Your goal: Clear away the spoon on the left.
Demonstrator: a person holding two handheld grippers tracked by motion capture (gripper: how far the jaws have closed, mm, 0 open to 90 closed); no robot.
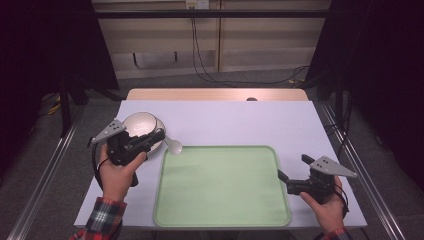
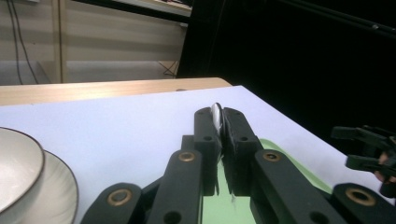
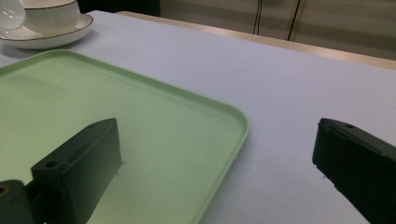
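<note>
My left gripper is shut on the handle of a white spoon, whose bowl sticks out over the far left corner of a pale green tray. In the left gripper view the spoon stands edge-on between the closed jaws of that gripper. Just behind it, a white bowl rests on a saucer. At the tray's right edge my right gripper is open; in the right gripper view it spans the tray's rim with nothing between its jaws.
A pale lilac cloth covers the table, with a strip of bare wood at the far edge. Metal rails run along both sides. Cables lie on the floor beyond.
</note>
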